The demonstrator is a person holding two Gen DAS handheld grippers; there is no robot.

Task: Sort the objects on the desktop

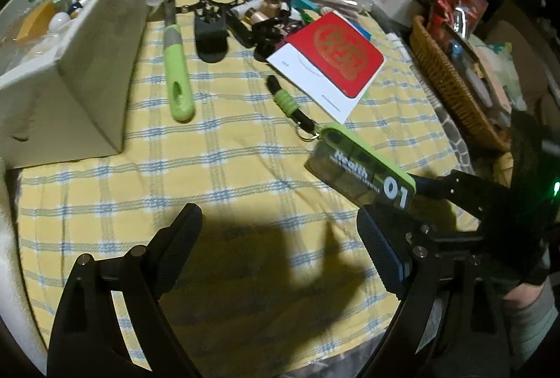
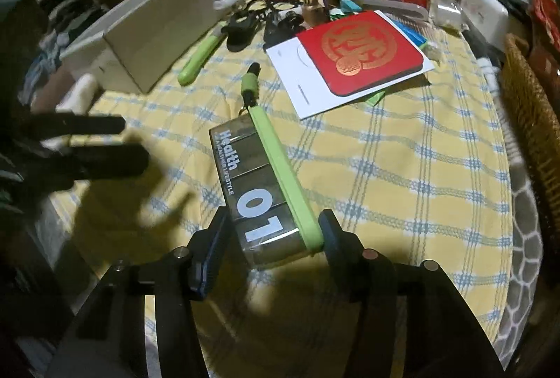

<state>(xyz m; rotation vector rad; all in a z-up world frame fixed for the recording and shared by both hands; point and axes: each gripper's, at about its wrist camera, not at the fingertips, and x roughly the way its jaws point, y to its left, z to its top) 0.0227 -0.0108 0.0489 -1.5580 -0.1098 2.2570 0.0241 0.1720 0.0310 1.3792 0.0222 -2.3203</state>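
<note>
Right wrist view, and the right gripper [image 2: 274, 231] has its jaws clenched around the near end of a smoky translucent pill case [image 2: 260, 189]: a long rectangular box with a lime-green lid along one edge, white "Health" and "01" lettering on its side. A black and green braided lanyard [image 2: 251, 82] trails off its far end on a metal ring. The ribbed black pads sit against both sides of the case, above the yellow cloth.

Over on the left wrist view, the left gripper [image 1: 280, 231] stands with its jaws released and wide apart, nothing between them, only their shadow on the fabric. The case shows here just beyond its right finger.

The tabletop [image 1: 245, 147] wears a woven yellow cloth crossed with blue and white check lines, soft and slightly rumpled. A glossy red card with a gold round emblem [image 1: 344, 57] lies on a white sheet. A lime-green handled tool [image 1: 178, 77] lies beside a plain cardboard box [image 1: 94, 63] full of odds and ends. A woven wicker basket [image 1: 451, 80] sits at the right edge. The far end is a jumble of small bottles, black clips and packets, and the room behind is dim and cluttered.
</note>
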